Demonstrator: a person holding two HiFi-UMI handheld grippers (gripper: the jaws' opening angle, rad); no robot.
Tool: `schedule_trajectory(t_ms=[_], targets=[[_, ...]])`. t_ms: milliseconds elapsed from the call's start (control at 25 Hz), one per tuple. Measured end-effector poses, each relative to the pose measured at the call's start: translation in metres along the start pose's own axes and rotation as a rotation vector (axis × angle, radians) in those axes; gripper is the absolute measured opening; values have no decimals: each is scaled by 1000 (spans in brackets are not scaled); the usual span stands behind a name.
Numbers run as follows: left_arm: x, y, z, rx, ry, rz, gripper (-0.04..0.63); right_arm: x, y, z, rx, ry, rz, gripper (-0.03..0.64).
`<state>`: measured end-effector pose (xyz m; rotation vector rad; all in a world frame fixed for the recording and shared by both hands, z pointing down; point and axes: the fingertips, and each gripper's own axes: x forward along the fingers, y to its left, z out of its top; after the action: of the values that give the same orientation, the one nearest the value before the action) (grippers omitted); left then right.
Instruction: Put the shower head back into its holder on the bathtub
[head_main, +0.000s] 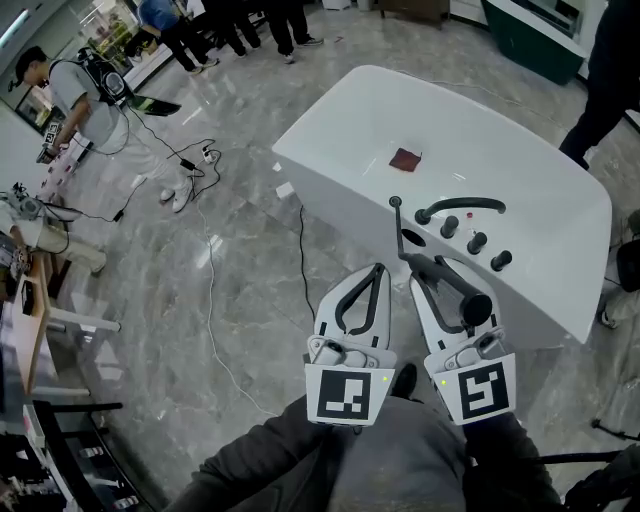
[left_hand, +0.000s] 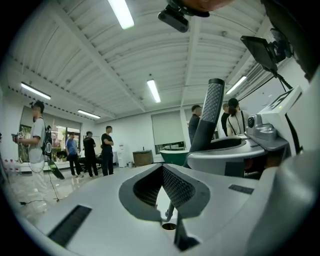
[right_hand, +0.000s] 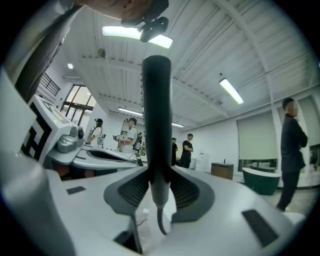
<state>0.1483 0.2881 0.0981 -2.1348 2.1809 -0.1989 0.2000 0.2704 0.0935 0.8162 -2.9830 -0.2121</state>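
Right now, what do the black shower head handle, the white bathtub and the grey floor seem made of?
The black shower head handle: matte, dull sheen; plastic or coated metal, can't tell. The white bathtub: glossy, smooth, likely acrylic or enamel. The grey floor: veined, reflecting light; polished marble or marble-look tile.

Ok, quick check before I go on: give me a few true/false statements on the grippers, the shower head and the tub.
1. The right gripper is clamped on the black shower head. True.
2. The left gripper holds the hose. False: its jaws are together with nothing between them.
3. The shower head sits in its holder on the bathtub. False: the right gripper holds it upright by the tub's rim.
4. A reddish-brown item lies inside the tub. True.
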Motion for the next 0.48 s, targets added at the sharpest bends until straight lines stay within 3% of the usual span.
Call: schedule_trajectory(t_ms=[480], targets=[[5,-11,-11,-34,59,104,3,-15,-23,-2,17,-23,59,140]])
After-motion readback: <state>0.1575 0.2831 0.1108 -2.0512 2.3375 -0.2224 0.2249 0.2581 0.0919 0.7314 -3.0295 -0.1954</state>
